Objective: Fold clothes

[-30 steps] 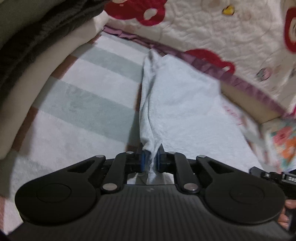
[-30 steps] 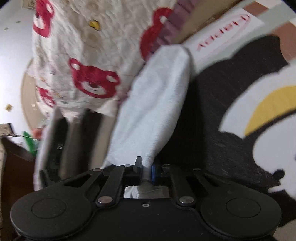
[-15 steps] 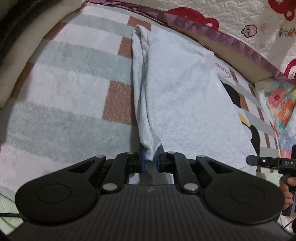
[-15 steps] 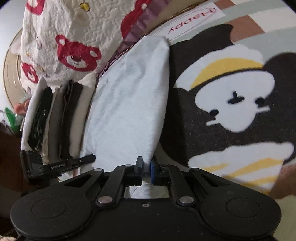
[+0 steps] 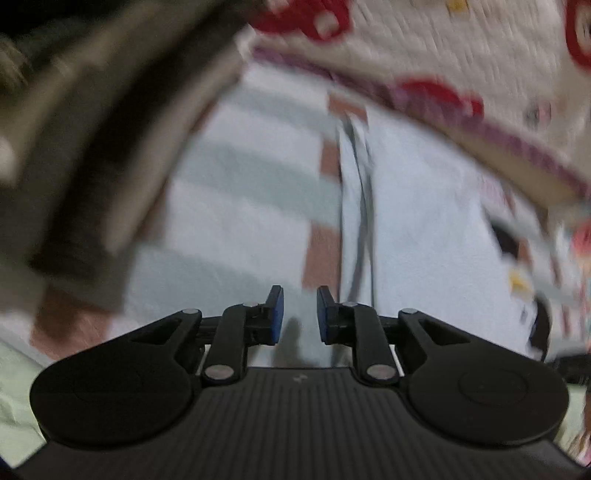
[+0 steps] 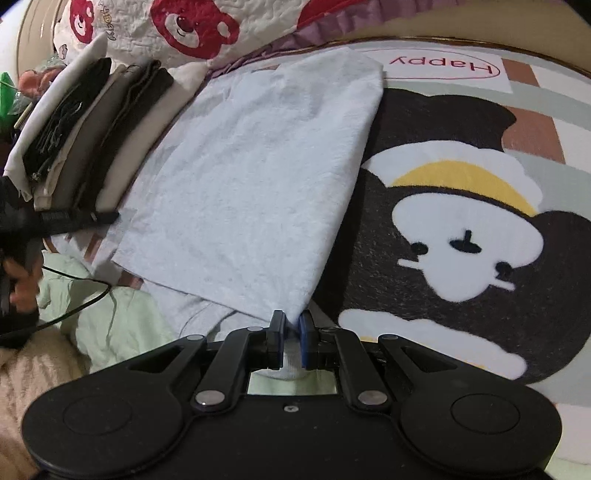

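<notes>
A pale blue-grey garment (image 6: 258, 177) lies folded flat on a patterned blanket (image 6: 461, 221). In the blurred left wrist view it (image 5: 424, 236) lies to the right of my fingers. My left gripper (image 5: 298, 314) is open and empty, just left of the garment's folded edge. My right gripper (image 6: 291, 332) is shut on the garment's near right corner, low over the blanket. The left gripper also shows at the left edge of the right wrist view (image 6: 85, 218).
A stack of folded dark and beige clothes (image 6: 85, 122) lies left of the garment. A white quilt with red bears (image 6: 192, 26) lies behind. A pale green cloth (image 6: 110, 317) and a black cable (image 6: 74, 306) lie near left.
My left gripper has opened and let go of the garment, then swung left. The garment has been laid down flat. My right gripper has lowered and still holds its corner.
</notes>
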Tool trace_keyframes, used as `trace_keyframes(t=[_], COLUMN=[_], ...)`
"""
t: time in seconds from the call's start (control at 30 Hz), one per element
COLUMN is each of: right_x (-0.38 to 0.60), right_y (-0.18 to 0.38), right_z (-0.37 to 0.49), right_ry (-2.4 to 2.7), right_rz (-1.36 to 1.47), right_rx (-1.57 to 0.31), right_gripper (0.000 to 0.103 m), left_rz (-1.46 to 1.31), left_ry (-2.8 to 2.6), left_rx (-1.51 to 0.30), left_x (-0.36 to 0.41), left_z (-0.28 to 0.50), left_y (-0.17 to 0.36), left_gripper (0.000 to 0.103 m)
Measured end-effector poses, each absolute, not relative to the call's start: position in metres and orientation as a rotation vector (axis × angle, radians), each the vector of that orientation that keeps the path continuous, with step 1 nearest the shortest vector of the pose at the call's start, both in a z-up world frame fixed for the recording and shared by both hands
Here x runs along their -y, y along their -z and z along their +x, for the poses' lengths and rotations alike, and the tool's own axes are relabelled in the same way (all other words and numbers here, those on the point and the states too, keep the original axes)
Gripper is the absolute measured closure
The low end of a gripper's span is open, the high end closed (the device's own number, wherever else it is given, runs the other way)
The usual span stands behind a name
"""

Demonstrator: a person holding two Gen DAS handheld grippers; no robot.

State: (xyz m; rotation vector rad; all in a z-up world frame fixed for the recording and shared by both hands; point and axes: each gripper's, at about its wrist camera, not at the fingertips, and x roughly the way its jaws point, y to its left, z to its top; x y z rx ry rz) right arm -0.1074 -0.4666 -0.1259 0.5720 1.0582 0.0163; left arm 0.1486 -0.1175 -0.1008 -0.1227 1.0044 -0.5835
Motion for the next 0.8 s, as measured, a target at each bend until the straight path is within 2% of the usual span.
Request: trace_keyframes(t=[0.07, 0.17, 0.2, 0.33, 0.43, 0.57, 0.63, 0.67, 0.77, 0.8], right_x=[0.473, 0.489, 0.498, 0.526, 0.536, 0.549, 0.555, 0.558, 0.561, 0.561], right_y=[0.117, 0.098, 0.094, 0.091, 0.098, 0.107, 0.111, 0.114, 0.122, 0.126], right_z=[-0.103, -0.094, -0.085, -0.033, -0.012, 0.015, 0.029, 0.035, 0.046, 0.047], right_ry=[-0.016, -0.002, 0.010, 0.042, 0.030, 0.013, 0.005, 0.001, -0.026, -0.038], right_rz=[0.528, 0.454, 0.444, 0.376, 0.322, 0.251, 0.215, 0.197, 0.146, 0.129], right_rx=[-1.071, -1.026, -0.987, -0.845, -0.828, -0.808, -0.798, -0.793, -0.803, -0.812], right_gripper=[0.088, 0.085, 0.080, 0.078, 0.078, 0.078, 0.078, 0.078, 0.076, 0.075], left_rz=[-0.089, -0.039, -0.022, 0.045, 0.095, 0.038, -0.005, -0.014, -0.002, 0.013], left_ry=[0.618, 0.669, 0.686, 0.753, 0.802, 0.805, 0.813, 0.819, 0.845, 0.860], left_rx=[-0.972, -0.922, -0.906, -0.837, -0.785, -0.881, -0.921, -0.930, -0.920, -0.920], left_x=[0.143, 0.182, 0.195, 0.247, 0.286, 0.308, 0.311, 0.312, 0.316, 0.318], left_z=[0.164, 0.187, 0.195, 0.225, 0.248, 0.285, 0.294, 0.296, 0.294, 0.294], left_y=[0.102, 0.103, 0.104, 0.106, 0.108, 0.133, 0.142, 0.145, 0.148, 0.148], left_gripper=[0.084, 0.073, 0.069, 0.068, 0.064, 0.059, 0.050, 0.049, 0.051, 0.057])
